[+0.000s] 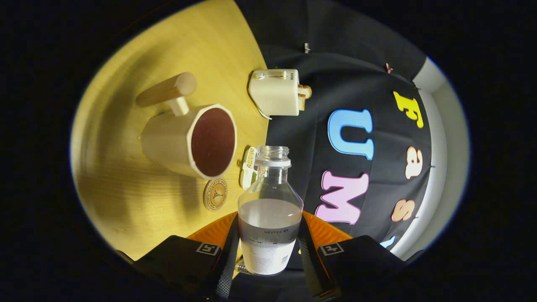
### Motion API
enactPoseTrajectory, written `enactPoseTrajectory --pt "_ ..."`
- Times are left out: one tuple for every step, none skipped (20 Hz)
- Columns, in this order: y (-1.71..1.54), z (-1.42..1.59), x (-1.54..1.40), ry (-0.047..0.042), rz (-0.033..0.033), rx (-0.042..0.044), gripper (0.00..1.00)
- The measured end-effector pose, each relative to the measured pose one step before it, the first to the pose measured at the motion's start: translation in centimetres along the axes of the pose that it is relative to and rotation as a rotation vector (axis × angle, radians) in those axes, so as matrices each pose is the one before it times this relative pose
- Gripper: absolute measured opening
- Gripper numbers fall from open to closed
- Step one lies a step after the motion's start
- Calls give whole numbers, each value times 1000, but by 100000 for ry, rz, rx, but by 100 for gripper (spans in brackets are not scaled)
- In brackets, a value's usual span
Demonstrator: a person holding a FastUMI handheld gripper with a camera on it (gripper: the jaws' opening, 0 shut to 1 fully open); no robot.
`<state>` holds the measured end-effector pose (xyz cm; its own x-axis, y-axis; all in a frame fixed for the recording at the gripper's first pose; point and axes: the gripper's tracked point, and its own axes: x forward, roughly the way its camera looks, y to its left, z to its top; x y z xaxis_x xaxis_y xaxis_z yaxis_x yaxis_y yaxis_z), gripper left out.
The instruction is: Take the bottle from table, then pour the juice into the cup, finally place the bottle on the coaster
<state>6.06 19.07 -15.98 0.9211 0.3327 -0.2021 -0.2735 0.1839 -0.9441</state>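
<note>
My gripper (268,247) is shut on a clear bottle (269,209), both fingers pressing its labelled lower body. The bottle has no cap and holds a pale cloudy liquid about halfway up. The whole view is rolled, so the wooden table (138,201) looks tilted beside the bottle. A cream faceted cup (193,140) with a long wooden handle and a dark inside stands on the table, beyond the fingers and to the left of the bottle's neck. A small round cork coaster (215,194) lies on the table just below the cup, close to the bottle's left side.
A cream toaster (275,92) with bread slices in it stands at the table's far edge beyond the cup. A small flat dish (249,167) with green bits sits between cup and bottle neck. The black cloth wall rises behind the table edge.
</note>
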Motion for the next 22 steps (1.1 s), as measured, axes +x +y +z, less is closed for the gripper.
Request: enactPoseTrajectory --pt "15 -203 -188 1073 760 6074 71" --pt "-101 -435 2 1663 177 5383 71" --pt "-273 -228 -159 1815 -406 4557 71" --pt "-46 -193 25 1805 212 5249 71" --pt "171 -109 4 773 1436 6991 71" --pt "179 101 92 -359 1543 8423 71" --pt "228 280 6 -1124 1962 9234 71" --pt "369 805 232 -1047 1681 8699 71" --pt "-60 278 -67 -1008 669 7264 71" --pt "-320 175 -197 -848 183 6144 71" --pt "-234 -6 -184 -348 34 5511 71" --pt "-544 -425 -65 124 -109 5555 71" --pt "-490 130 -164 -368 -1429 5655 71" --pt "-1004 389 115 -815 -2138 5512 71" --pt "-723 373 103 -1146 -1287 5839 71" --pt "-425 230 277 -543 -485 6371 71" --pt "-505 110 158 -228 -955 6597 71" --pt "-570 29 114 -59 -682 6503 71" --pt "-536 59 296 110 -631 6916 71" --pt "-296 -33 400 459 679 7054 71" --pt "-38 -112 421 836 1201 7188 71" --pt "-221 -100 382 467 634 6536 71"
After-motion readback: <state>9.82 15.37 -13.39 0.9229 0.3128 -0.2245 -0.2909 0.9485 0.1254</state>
